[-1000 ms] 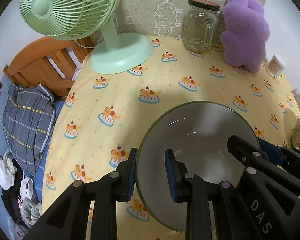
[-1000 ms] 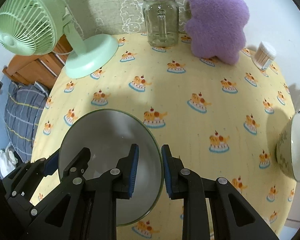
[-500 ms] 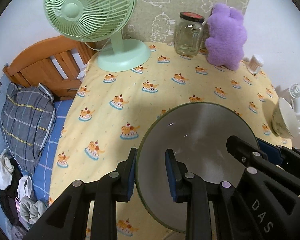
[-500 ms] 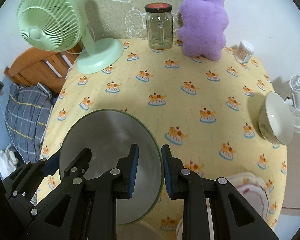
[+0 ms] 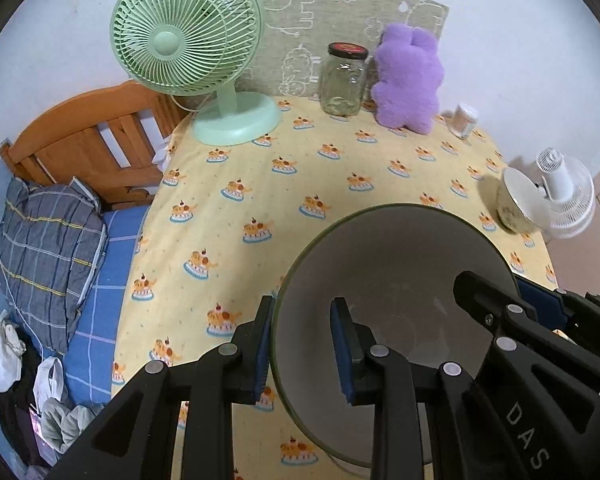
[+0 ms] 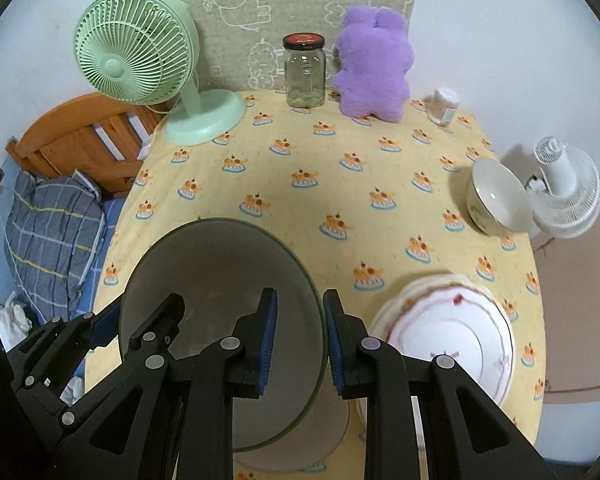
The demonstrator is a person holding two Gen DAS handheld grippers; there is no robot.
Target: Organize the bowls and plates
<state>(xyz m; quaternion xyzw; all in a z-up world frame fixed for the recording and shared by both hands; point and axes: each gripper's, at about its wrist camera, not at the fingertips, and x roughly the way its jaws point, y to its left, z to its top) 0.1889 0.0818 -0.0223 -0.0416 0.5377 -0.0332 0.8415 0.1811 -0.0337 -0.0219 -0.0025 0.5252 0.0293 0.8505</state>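
Bed [image 5: 100, 256] w/ plaid pillow [image 5: 44, 240] and wooden headboard [image 5: 96, 136] sits off the counter's 9 o'clock edge. Counter [image 6: 340, 168] wears a yellow cloth w/ cake print.

At abt 11 o'clock on the counter: green desk fan [image 6: 140, 64]. At 12: glass jar [image 6: 305, 74] w/ dark lid, upright, and just beside it on the right a purple plush toy [image 6: 374, 64]. Toward 1: a small toothpick container [image 6: 444, 106].

Near centre-bottom of both views: grey bowl w/ green rim [image 6: 220, 292], lifted and tilted, mouth facing the cams. Left tool [image 5: 302, 350] is clamped on the bowl's left rim, one pad outside the wall, one inside. Right tool [image 6: 300, 340] is clamped on the opposite rim, same way: inner pad inside the bowl, outer pad outside. Both grips look tight to the wall. Below the bowl, at 6, part of another greyish dish [image 6: 300, 440] shows; can't tell more.

At 4–5 o'clock: stack of white plates w/ pink pattern [image 6: 452, 336] flat on the cloth, just beside the right tool's outer finger. At 3: white bowl [image 6: 496, 200] tipped on its side near the counter edge. Beyond that edge, a white fan [image 6: 564, 192].
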